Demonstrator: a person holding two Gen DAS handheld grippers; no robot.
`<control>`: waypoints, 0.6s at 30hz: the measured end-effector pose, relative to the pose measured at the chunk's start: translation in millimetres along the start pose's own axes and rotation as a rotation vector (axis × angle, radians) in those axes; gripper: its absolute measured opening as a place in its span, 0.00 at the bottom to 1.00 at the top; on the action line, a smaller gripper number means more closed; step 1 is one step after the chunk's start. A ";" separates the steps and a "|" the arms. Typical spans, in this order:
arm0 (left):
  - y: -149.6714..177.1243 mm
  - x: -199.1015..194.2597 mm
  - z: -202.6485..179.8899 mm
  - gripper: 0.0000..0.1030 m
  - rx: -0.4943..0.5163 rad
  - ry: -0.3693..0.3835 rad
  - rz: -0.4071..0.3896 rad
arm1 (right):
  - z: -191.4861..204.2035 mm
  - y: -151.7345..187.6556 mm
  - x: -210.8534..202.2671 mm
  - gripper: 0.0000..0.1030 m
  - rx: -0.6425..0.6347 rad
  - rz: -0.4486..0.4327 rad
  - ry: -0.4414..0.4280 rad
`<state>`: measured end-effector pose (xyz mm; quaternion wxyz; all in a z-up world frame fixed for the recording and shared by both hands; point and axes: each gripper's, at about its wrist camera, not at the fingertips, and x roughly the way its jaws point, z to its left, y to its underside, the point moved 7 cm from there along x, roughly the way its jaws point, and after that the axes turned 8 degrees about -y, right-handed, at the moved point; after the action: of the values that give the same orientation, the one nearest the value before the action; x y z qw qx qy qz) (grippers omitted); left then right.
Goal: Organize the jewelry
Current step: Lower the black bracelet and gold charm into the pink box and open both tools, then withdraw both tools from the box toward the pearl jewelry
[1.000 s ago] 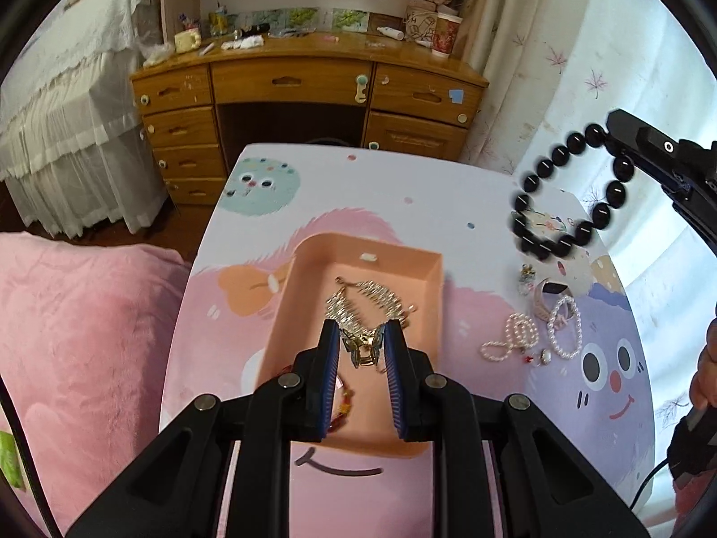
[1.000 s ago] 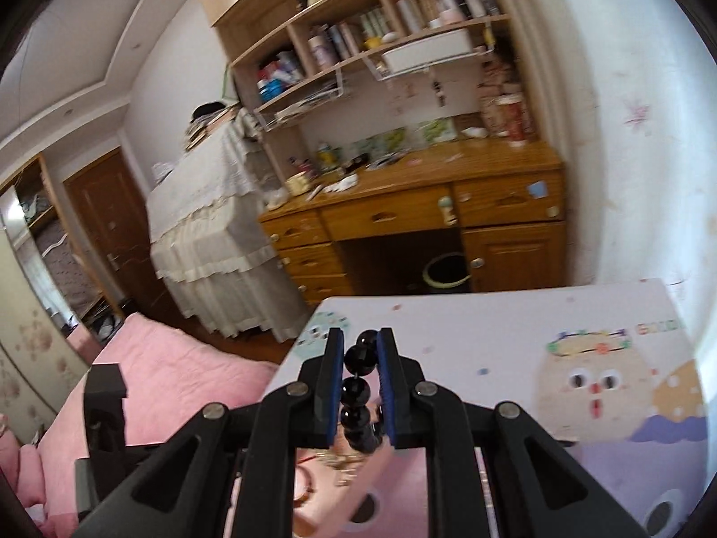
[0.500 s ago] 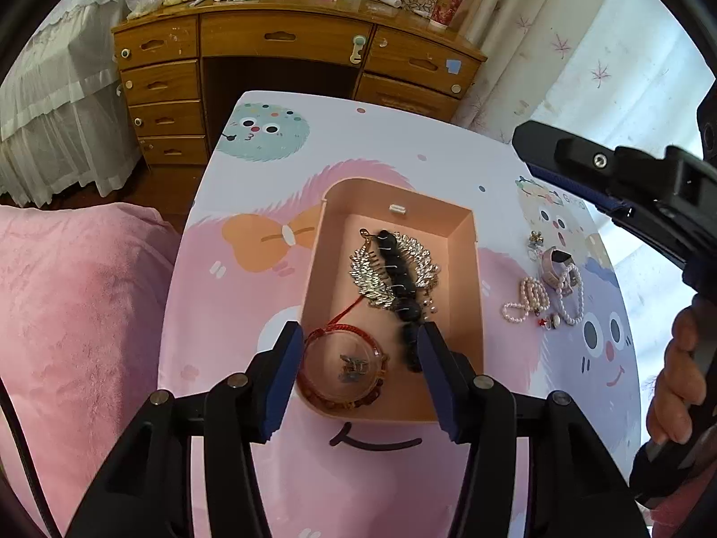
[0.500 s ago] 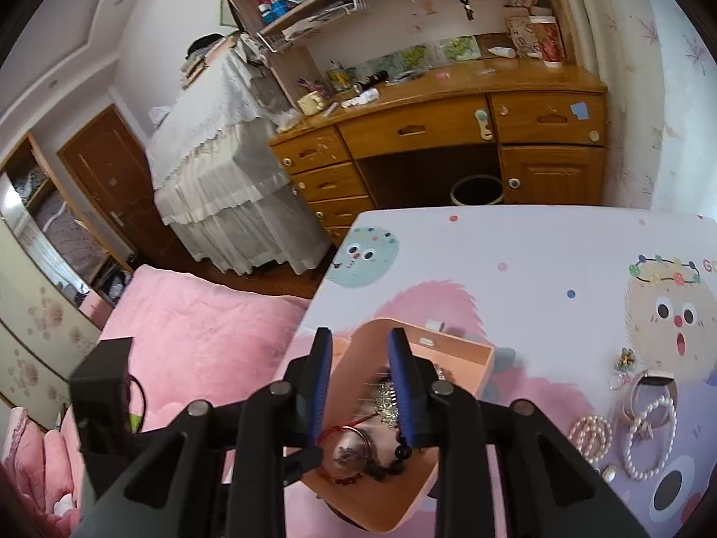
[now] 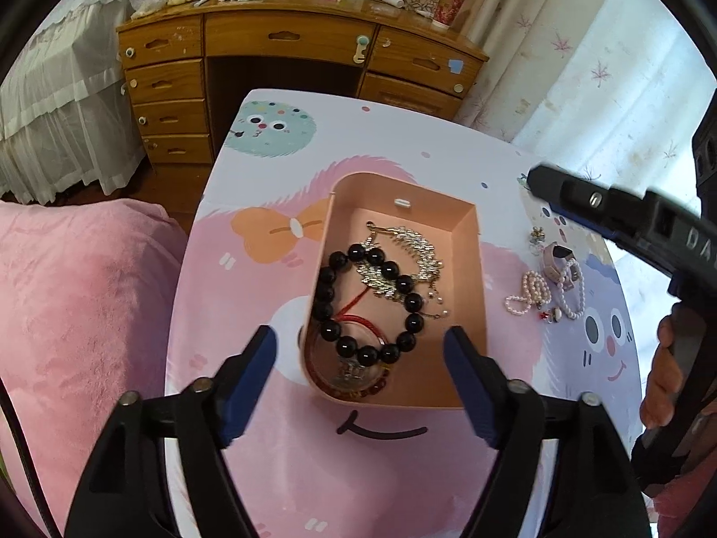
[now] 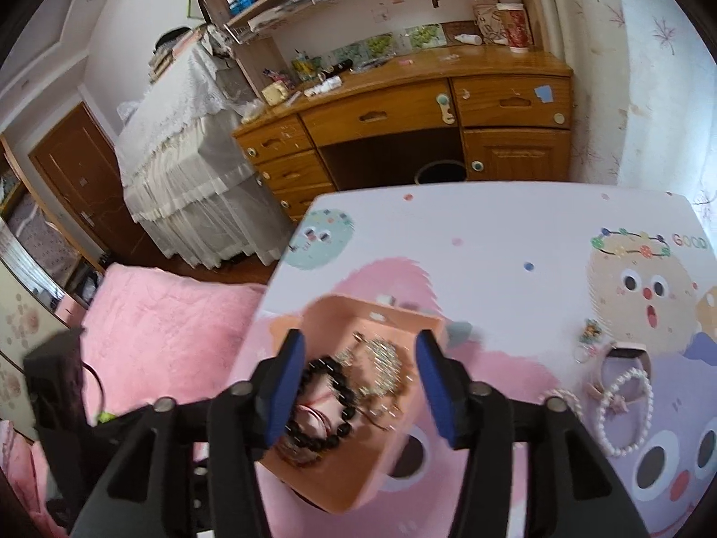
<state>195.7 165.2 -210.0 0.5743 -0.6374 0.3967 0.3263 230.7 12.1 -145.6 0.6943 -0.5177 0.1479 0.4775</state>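
A peach tray (image 5: 475, 246) (image 6: 394, 475) sits on the cartoon-print table (image 5: 358, 134). In it lie a black bead bracelet (image 5: 331, 296) (image 6: 343, 381), a silver leaf necklace (image 5: 416, 246) (image 6: 385, 358) and a red cord bracelet (image 5: 354, 314). My left gripper (image 5: 360, 336) hovers over the tray's near end, its jaws opening with nothing gripped. My right gripper (image 6: 358, 349) hangs above the tray, jaws also opening and empty; in the left wrist view it reaches in from the right (image 5: 627, 219). Pearl strands (image 5: 533, 291) (image 6: 627, 408) and a pink watch (image 5: 558, 260) (image 6: 625, 356) lie on the table right of the tray.
A wooden desk (image 5: 291, 40) (image 6: 403, 107) with drawers stands beyond the table's far edge. A pink blanket (image 5: 76, 305) (image 6: 157, 327) lies at the left. Small charms (image 5: 535, 237) rest near the watch. A hand (image 5: 663, 376) holds the right gripper's handle.
The right gripper let go of the black bead bracelet, which now lies in the tray. The left gripper released the small charm it held. Both grippers sank toward the tray and spread wide.
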 end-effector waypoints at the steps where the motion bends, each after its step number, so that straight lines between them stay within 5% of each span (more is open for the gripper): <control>1: 0.7 -2.2 -3.4 0.82 0.005 -0.002 -0.007 | -3.2 4.3 -1.6 0.59 -0.014 0.014 0.021; 4: 6.9 -6.1 -17.1 0.91 0.020 0.014 -0.002 | -11.5 16.6 -8.7 0.64 -0.085 0.055 0.102; 8: 23.0 -5.7 -36.4 0.91 0.031 0.011 0.047 | -25.9 35.8 -21.7 0.65 -0.191 0.109 0.188; 18: 51.5 0.3 -95.6 0.91 0.027 0.060 0.133 | -77.9 74.3 -54.4 0.65 -0.203 0.211 0.211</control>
<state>146.7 69.2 -222.5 0.5477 -0.6115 0.4594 0.3391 165.4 -82.0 -183.1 0.5652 -0.6138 0.2246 0.5034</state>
